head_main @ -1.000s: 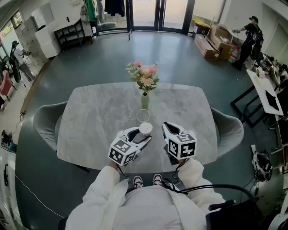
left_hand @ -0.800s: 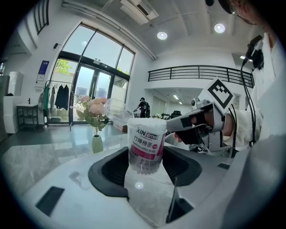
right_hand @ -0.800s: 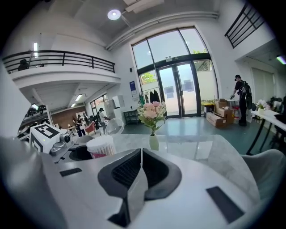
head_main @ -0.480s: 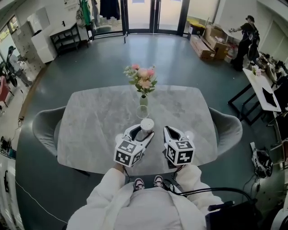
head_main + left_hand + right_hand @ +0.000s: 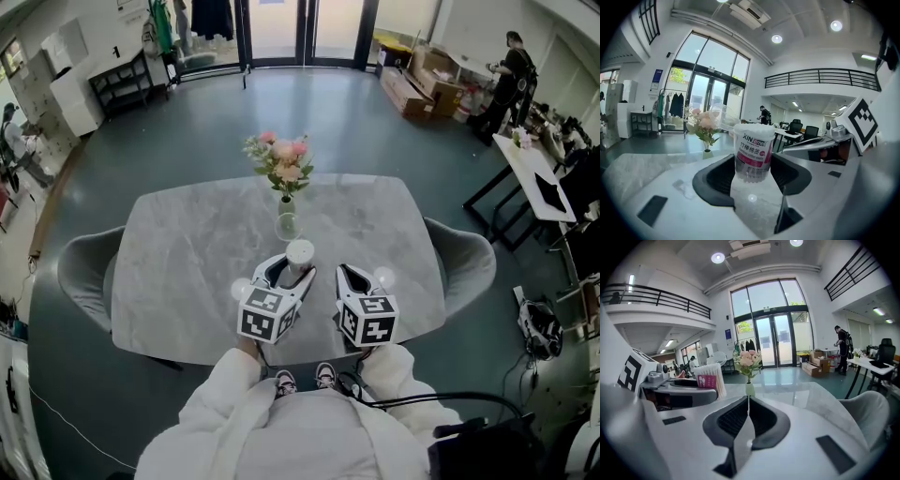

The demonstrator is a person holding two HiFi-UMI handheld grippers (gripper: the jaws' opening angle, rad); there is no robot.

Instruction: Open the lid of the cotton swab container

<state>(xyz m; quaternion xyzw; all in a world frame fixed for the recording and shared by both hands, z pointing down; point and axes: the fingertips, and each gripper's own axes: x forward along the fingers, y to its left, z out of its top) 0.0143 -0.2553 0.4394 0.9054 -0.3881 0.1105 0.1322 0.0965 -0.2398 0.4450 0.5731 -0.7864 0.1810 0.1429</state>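
Note:
The cotton swab container (image 5: 752, 152), a clear tub with a pink and white label, stands upright between my left gripper's (image 5: 752, 172) black pads, which close on its sides. From above, its white top (image 5: 299, 251) shows between the left fingers. Swab tips show at its top (image 5: 709, 373) in the right gripper view. A clear round lid (image 5: 724, 118) shows just behind the tub's rim; I cannot tell whether it is attached. My right gripper (image 5: 345, 273) hangs just right of the tub, shut and empty, its pads (image 5: 736, 416) pressed together.
A small vase of pink flowers (image 5: 284, 178) stands on the grey marble table (image 5: 178, 253) just beyond the tub. Grey chairs (image 5: 82, 272) sit at both table ends. A person stands by boxes far off at the back right.
The tub stays in the left gripper and the right gripper stays beside it. The head view has swung, so the table and vase sit a little further left.

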